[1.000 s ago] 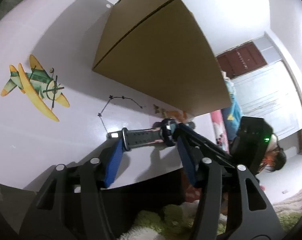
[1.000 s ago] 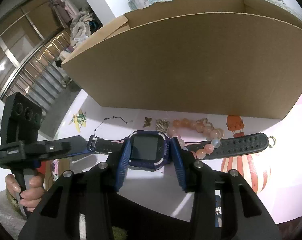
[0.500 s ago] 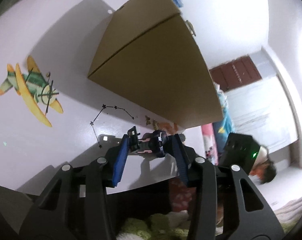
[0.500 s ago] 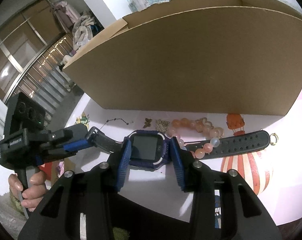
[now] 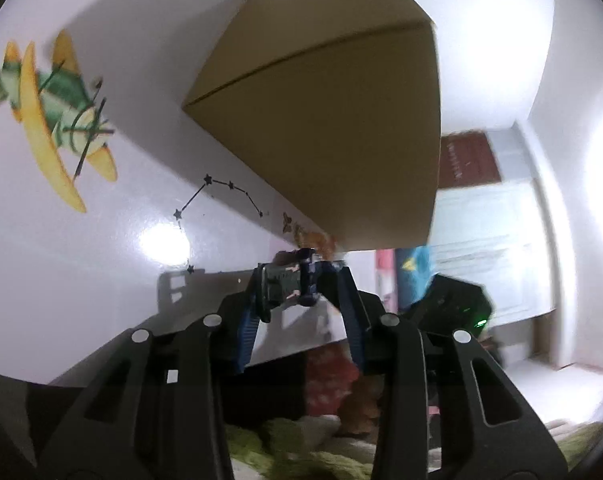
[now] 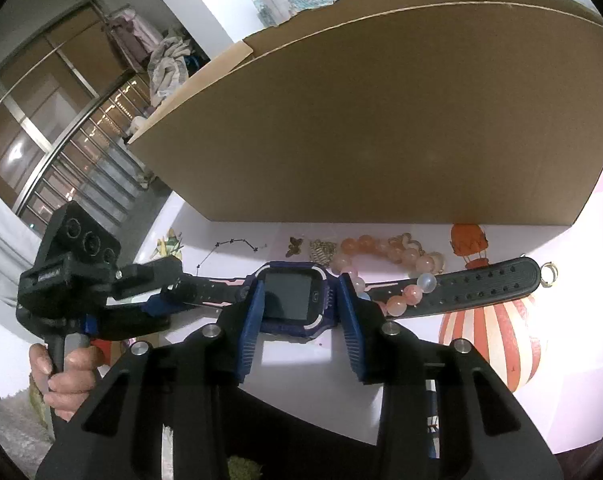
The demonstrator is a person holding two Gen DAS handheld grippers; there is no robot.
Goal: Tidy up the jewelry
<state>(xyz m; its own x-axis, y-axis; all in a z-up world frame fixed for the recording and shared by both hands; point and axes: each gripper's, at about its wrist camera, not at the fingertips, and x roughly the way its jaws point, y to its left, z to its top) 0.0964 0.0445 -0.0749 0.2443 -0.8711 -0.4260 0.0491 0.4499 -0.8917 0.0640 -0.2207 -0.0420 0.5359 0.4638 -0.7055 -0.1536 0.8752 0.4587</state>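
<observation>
Since the earlier frame, left gripper has closed in along the strap and now pinches its end. Right gripper pinches the watch by its case, above the table. Beyond: bead bracelet, then cardboard box.

A home: hung clothes, stickered table.

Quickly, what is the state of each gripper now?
Left gripper: shut on the watch strap.
Right gripper: shut on the watch.
</observation>
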